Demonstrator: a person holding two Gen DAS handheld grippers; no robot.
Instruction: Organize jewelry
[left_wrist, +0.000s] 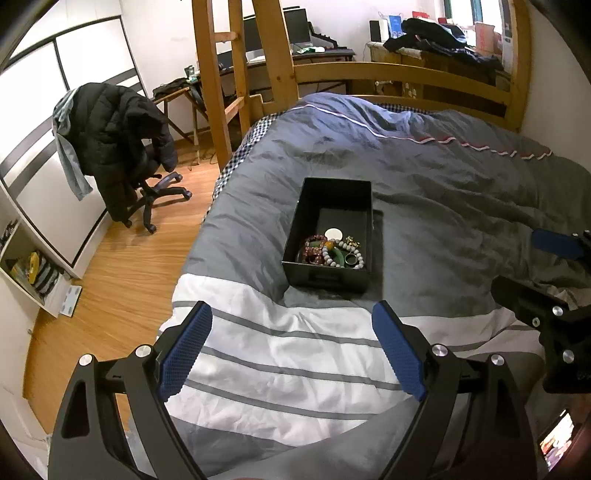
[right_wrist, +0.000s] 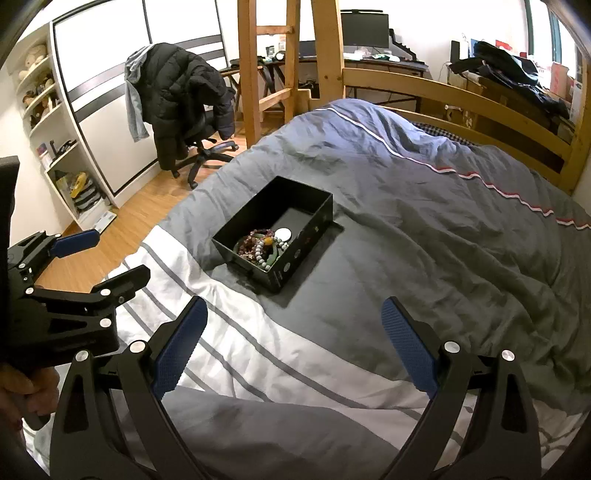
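I have both grippers hovering over the bed, fingers spread wide with nothing between them; the left gripper (left_wrist: 291, 350) points straight at the black box (left_wrist: 295, 229), which sits ahead of its fingertips and well apart from them, on the grey part of the duvet (left_wrist: 461, 206); beneath the blue pads (left_wrist: 184, 350) lies the white striped band of the duvet. The right gripper (right_wrist: 295, 347) sees the same box ahead and slightly left of centre between its fingers, also well clear. Inside the box, heaped at the end nearest the fingers, lies the jewelry (left_wrist: 334, 251): beaded bracelets in red and pale grey, something green, and a white disc (left_wrist: 334, 233) just behind them. An office chair (left_wrist: 147, 184) draped with a black jacket stands off to the left, on the floor.
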